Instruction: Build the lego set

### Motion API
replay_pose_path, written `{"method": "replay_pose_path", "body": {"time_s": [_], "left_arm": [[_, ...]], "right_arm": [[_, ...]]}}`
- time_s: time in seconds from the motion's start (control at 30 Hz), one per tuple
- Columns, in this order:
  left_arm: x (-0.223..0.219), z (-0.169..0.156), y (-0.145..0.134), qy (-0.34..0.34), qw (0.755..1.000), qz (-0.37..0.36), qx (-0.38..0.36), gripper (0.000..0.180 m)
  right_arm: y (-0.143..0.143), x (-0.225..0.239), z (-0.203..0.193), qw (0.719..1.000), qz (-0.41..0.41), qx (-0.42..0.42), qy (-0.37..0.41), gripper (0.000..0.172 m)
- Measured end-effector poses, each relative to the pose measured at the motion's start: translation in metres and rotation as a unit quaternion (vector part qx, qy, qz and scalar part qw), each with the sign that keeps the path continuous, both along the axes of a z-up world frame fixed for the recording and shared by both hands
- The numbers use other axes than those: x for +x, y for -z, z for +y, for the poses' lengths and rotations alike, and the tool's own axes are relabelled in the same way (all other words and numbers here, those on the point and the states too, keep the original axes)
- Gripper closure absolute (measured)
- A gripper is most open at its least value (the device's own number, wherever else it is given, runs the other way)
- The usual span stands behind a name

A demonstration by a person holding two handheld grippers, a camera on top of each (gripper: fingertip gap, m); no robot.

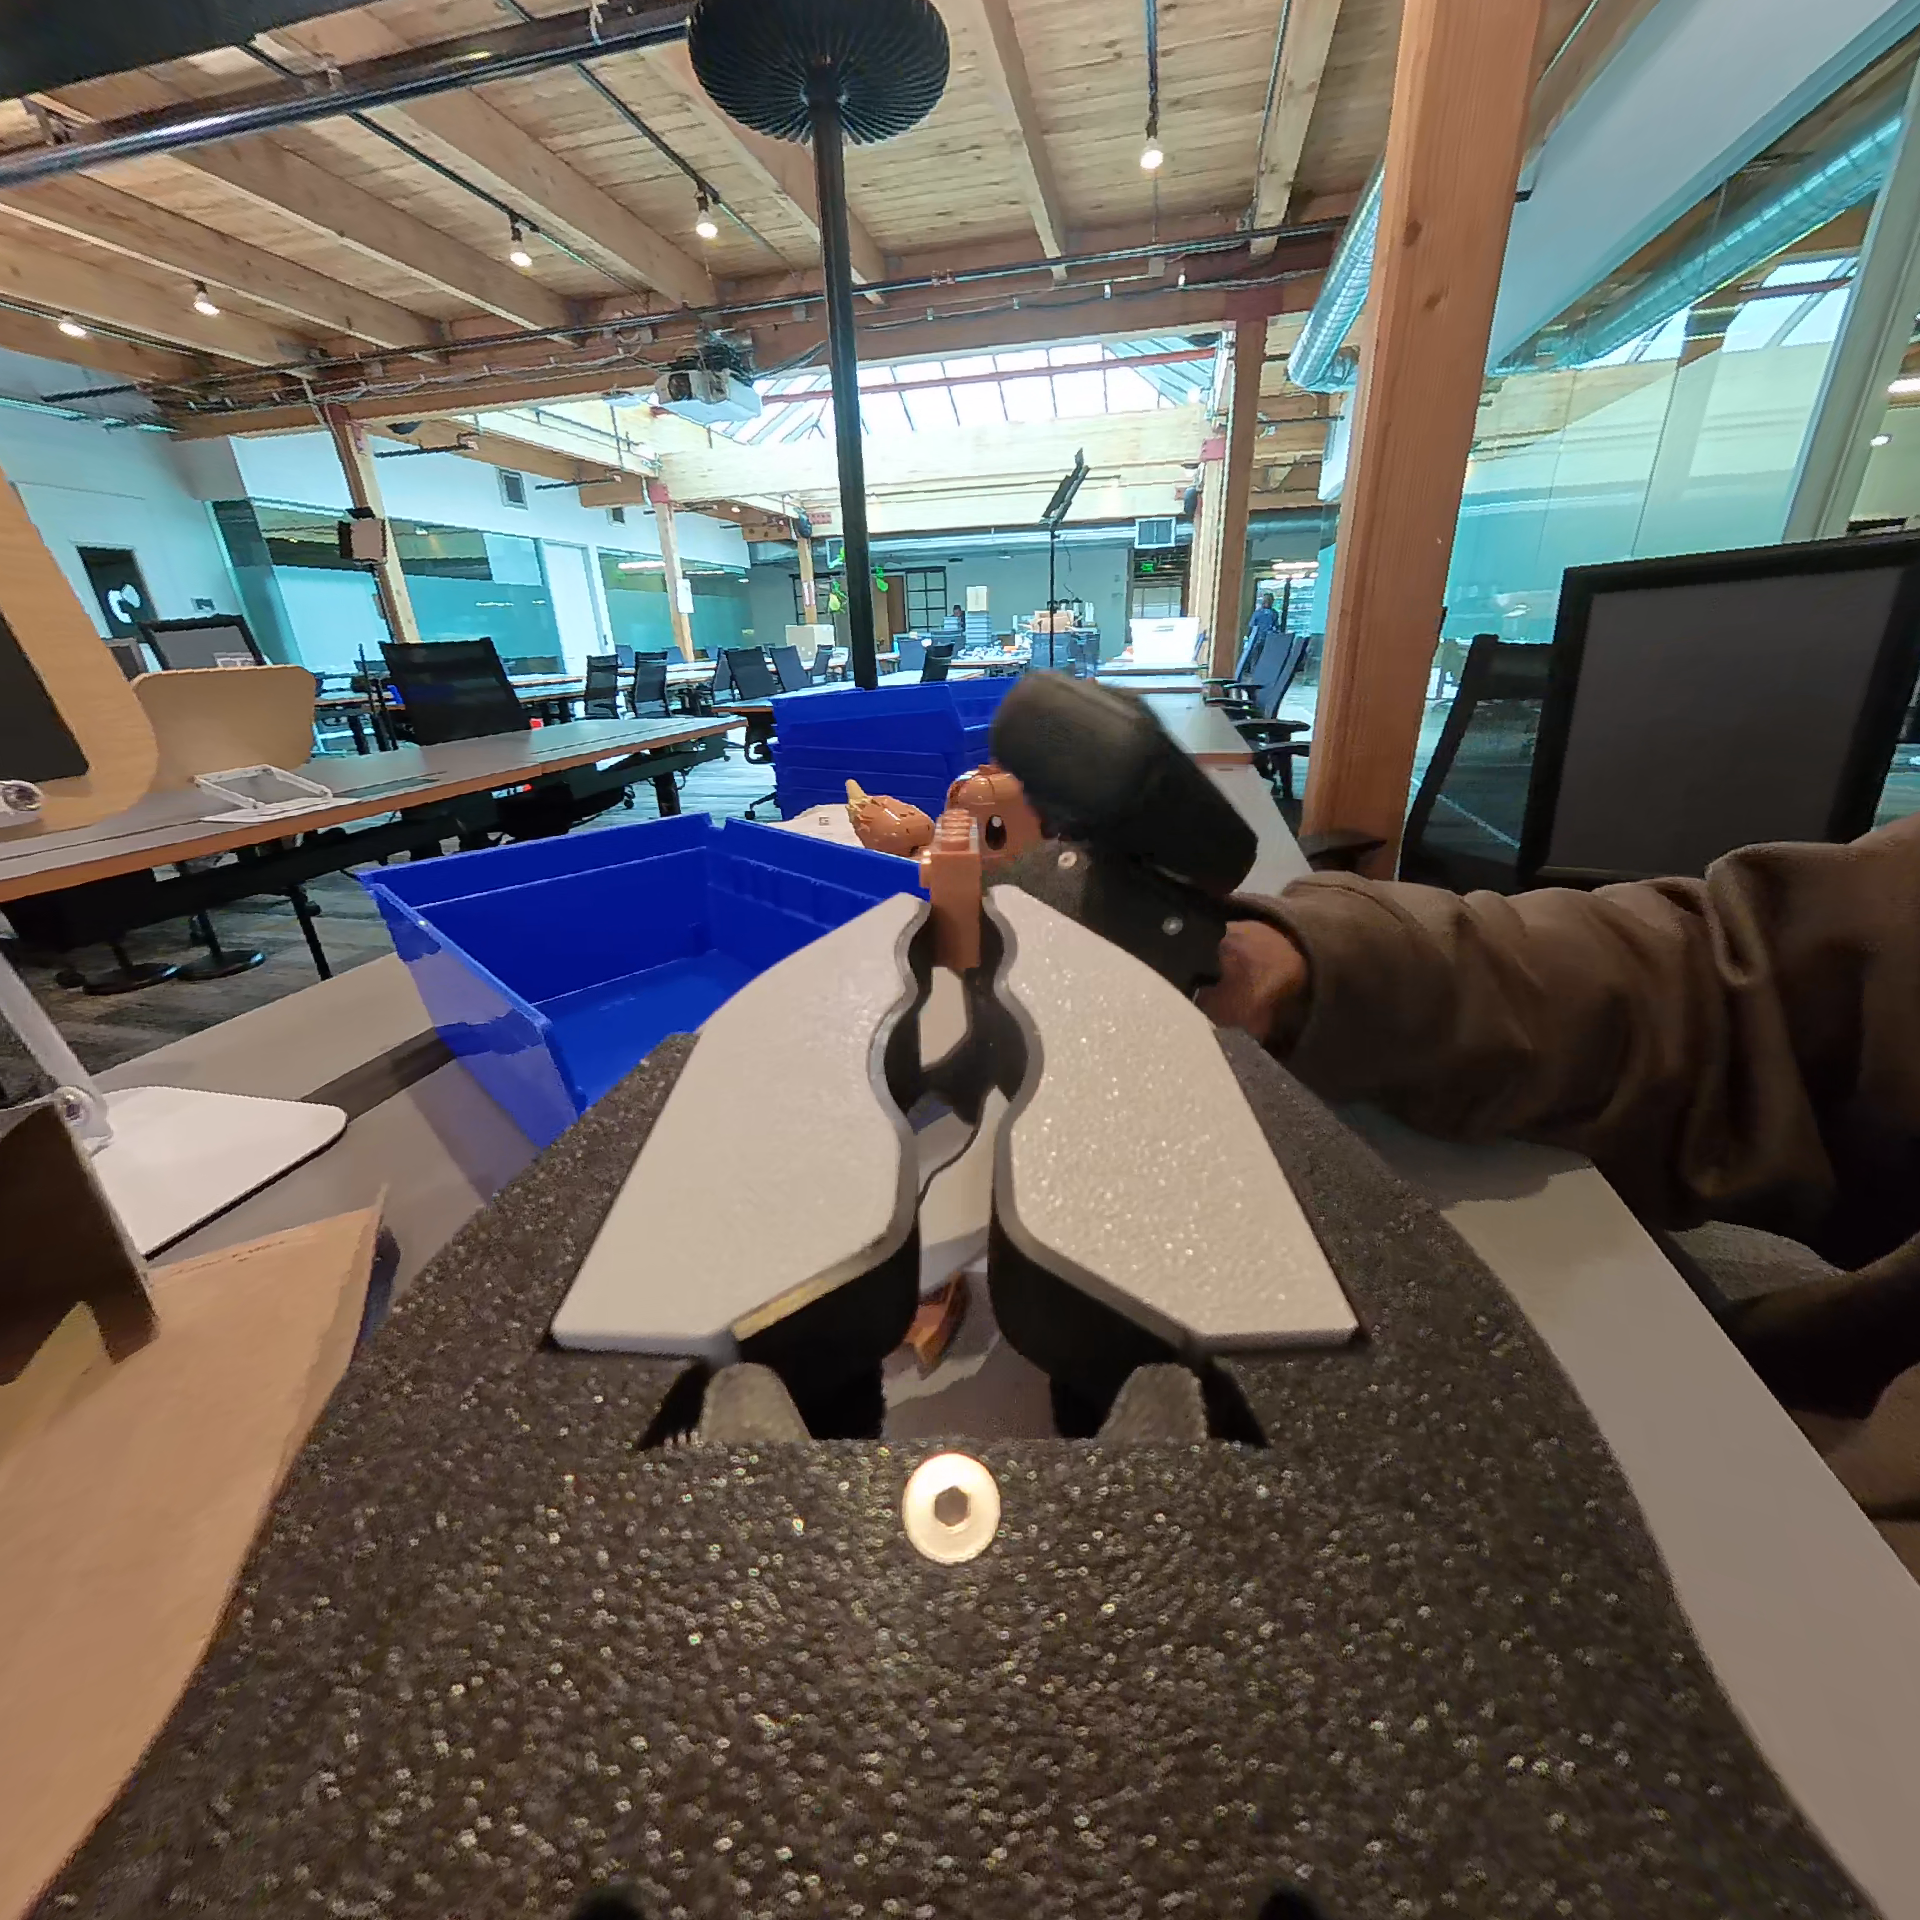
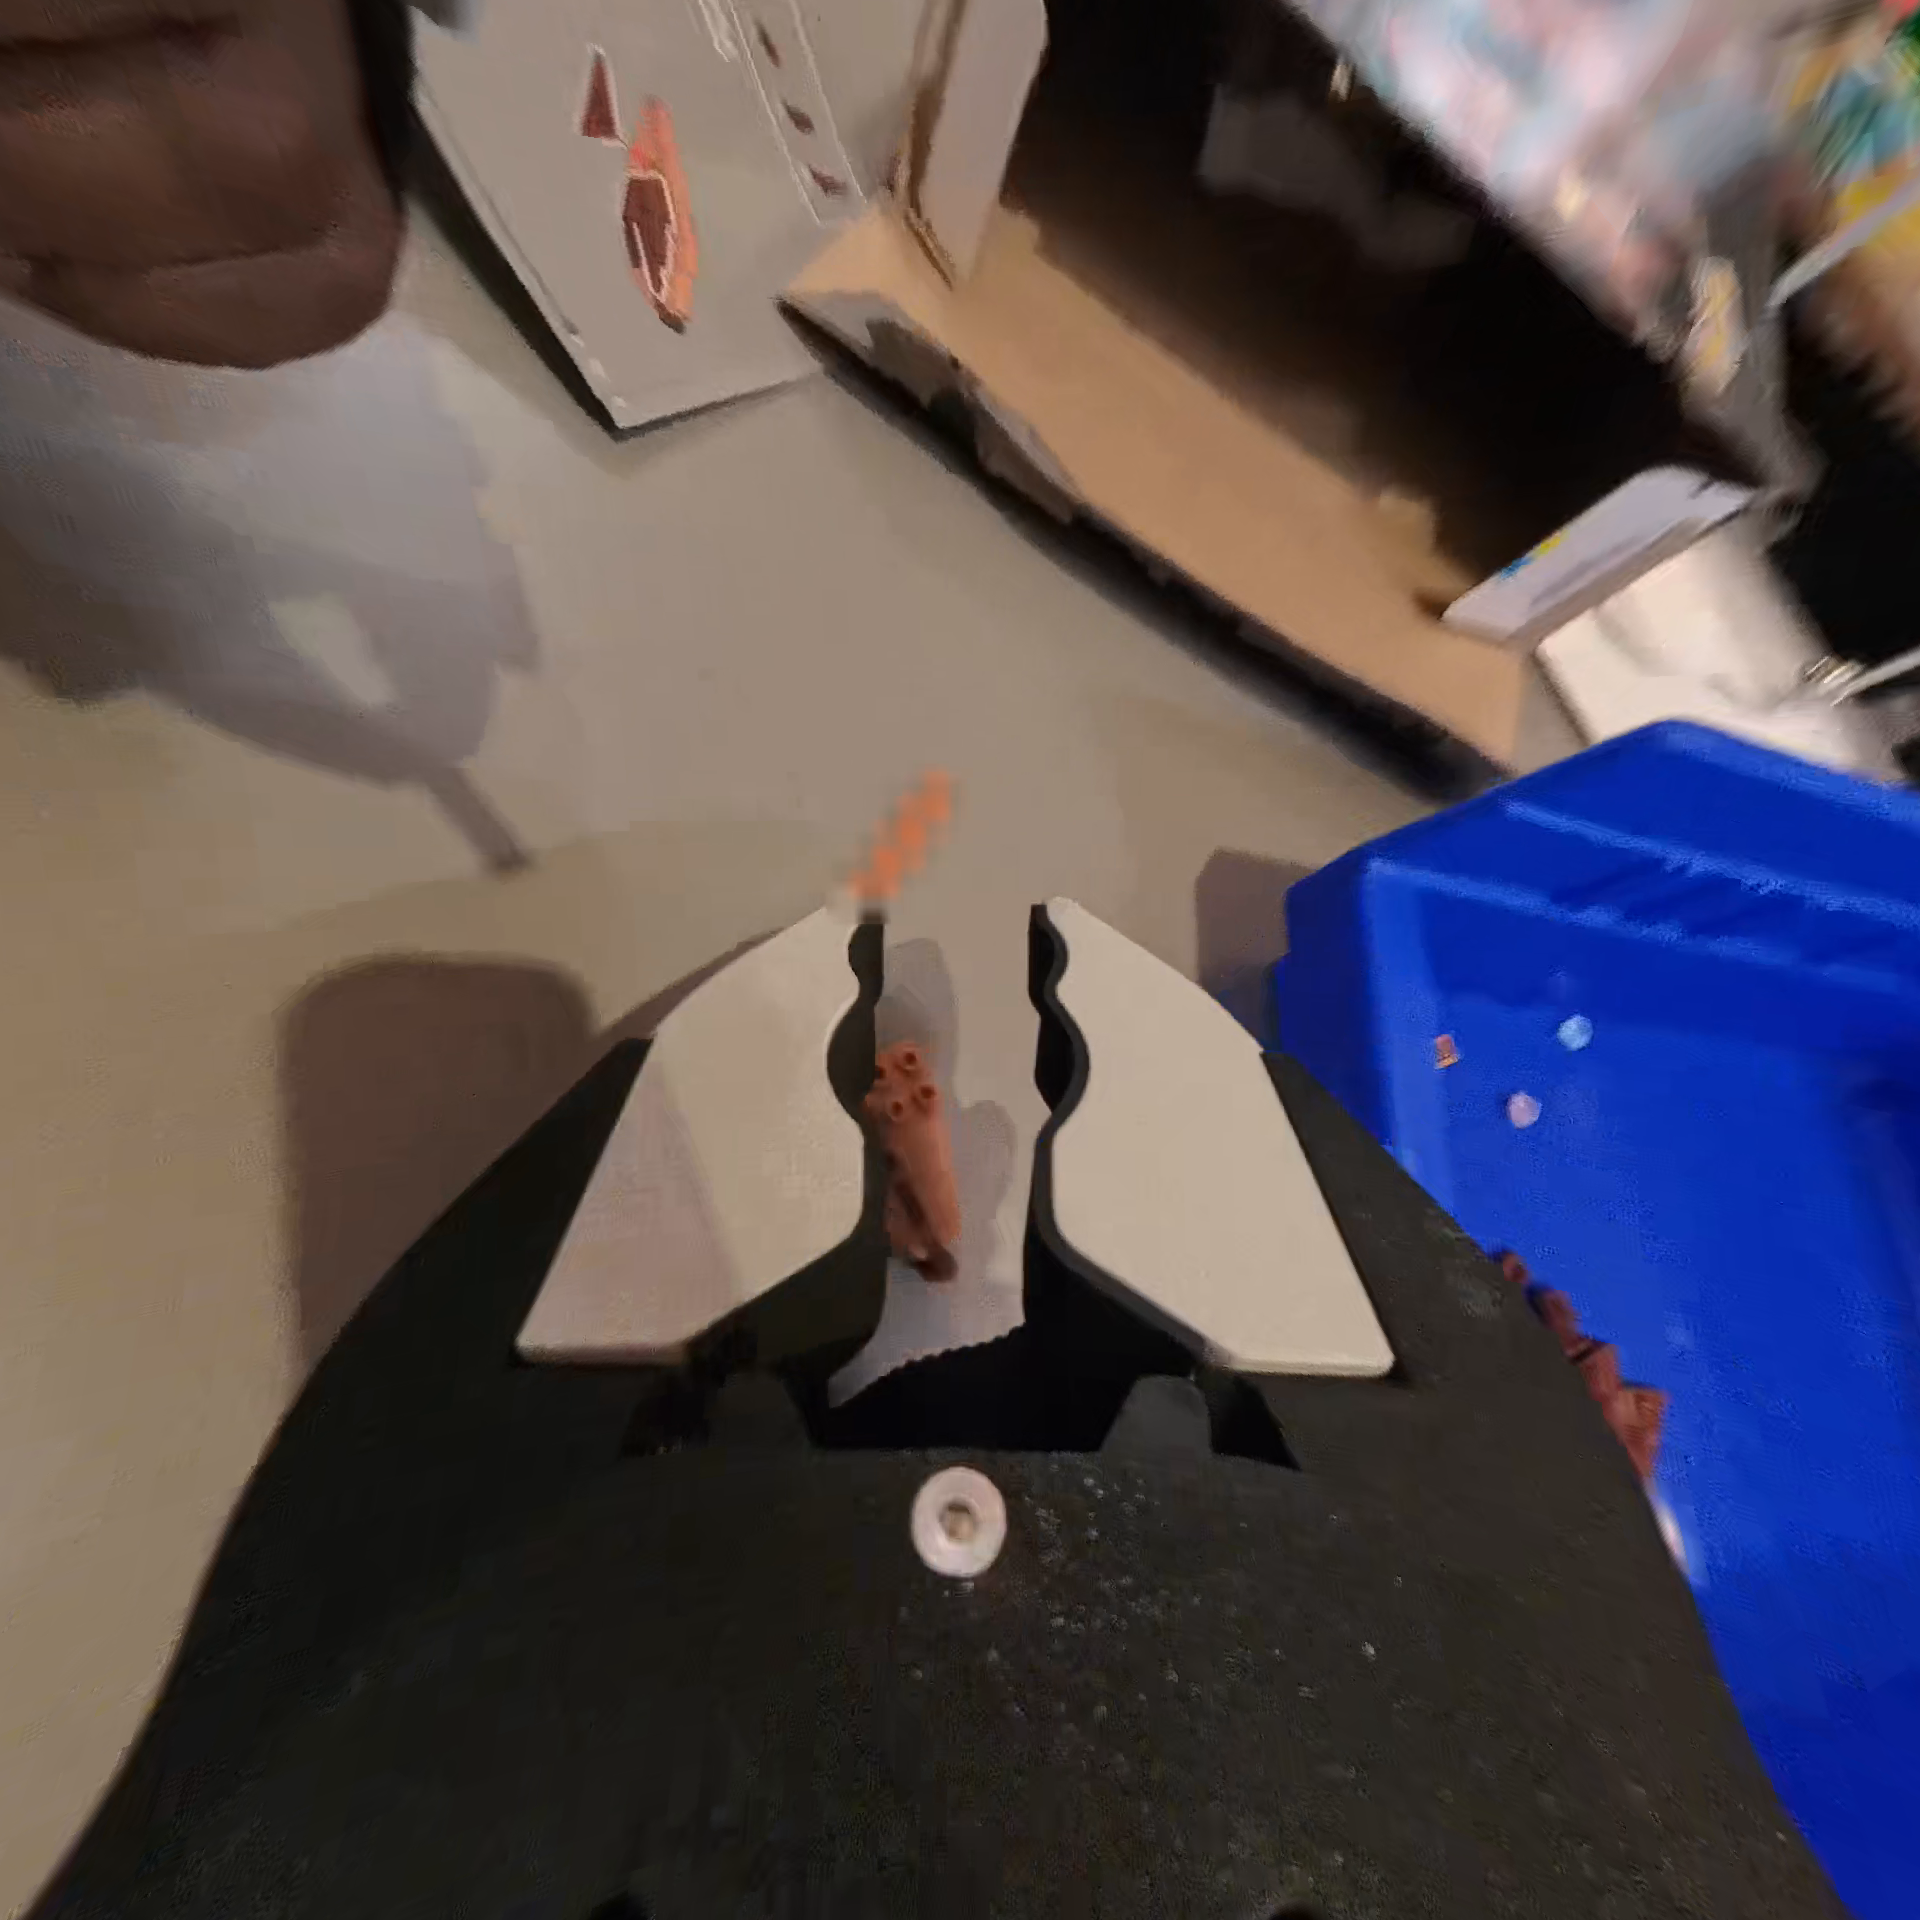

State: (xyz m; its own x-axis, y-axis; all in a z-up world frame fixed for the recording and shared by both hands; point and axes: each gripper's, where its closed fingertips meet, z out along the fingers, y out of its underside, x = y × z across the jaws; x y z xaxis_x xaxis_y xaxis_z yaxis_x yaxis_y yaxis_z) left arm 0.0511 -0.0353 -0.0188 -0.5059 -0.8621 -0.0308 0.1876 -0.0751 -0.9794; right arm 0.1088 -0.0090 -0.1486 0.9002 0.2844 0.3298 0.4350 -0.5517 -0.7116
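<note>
**Brick pinched upright in the left tool, right tool wide above a loose piece**

Brick [image 1: 954,902], tan-brown and studded, stands on end at the tips of the left tool [image 1: 956,935]; both grey fingers [image 1: 790,1091] press on its lower part, so the jaws are narrow and the studs stick up free, which leaves the top open to reach. To the left of it sits a blue bin [image 1: 582,935], with more blue bins [image 1: 873,748] stacked farther back. Just beyond the brick are two brown toy figures [image 1: 894,826], one of them with a dark eye, close against the black body of the other tool, which a hand [image 1: 1252,977] in a brown sleeve holds at the right.

The right view is blurred. At its left lies a sheet with reddish drawings [image 2: 644,208], then a cardboard box [image 2: 1143,447]. The right tool [image 2: 956,935] looks down with jaws wide and nothing pressed between them; a reddish-brown studded piece [image 2: 914,1153] lies between the fingers, seemingly on the table below, beside the left finger, and whether it touches that finger I cannot tell. A blurred orange streak [image 2: 904,831] lies just ahead of the tips. The bin [image 2: 1621,1091] is at the right, with small bits inside.

The table [image 2: 727,623] is plain grey. Around it is an open office with wooden beams, a wooden post [image 1: 1423,416], desks, black chairs and a dark monitor [image 1: 1725,707].
</note>
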Motion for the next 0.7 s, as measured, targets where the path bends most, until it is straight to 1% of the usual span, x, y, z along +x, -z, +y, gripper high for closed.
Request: {"method": "replay_pose_path", "body": {"time_s": [0.07,0.13,0.27,0.47,0.63,0.7], "left_arm": [[0.0,0.004,-0.002,-0.009,1.0,-0.005,-0.001,0.173],[-0.001,0.008,-0.005,-0.018,1.0,-0.012,-0.004,0.173],[-0.004,0.019,-0.013,-0.039,0.999,-0.029,-0.015,0.173],[-0.011,0.038,-0.027,-0.066,0.995,-0.055,-0.043,0.173],[-0.015,0.044,-0.031,-0.071,0.994,-0.066,-0.051,0.173],[-0.016,0.044,-0.033,-0.07,0.994,-0.071,-0.052,0.173]], "right_arm": [[0.009,0.003,0.004,0.999,0.008,-0.029,0.033,0.145],[0.016,0.002,0.007,0.997,0.022,-0.051,0.049,0.145],[0.026,-0.006,0.012,0.994,0.05,-0.083,0.058,0.146],[0.038,-0.009,0.017,0.99,0.05,-0.109,0.074,0.146],[0.041,-0.012,0.019,0.987,0.063,-0.124,0.084,0.162],[0.041,-0.011,0.019,0.985,0.069,-0.126,0.091,0.163]]}}
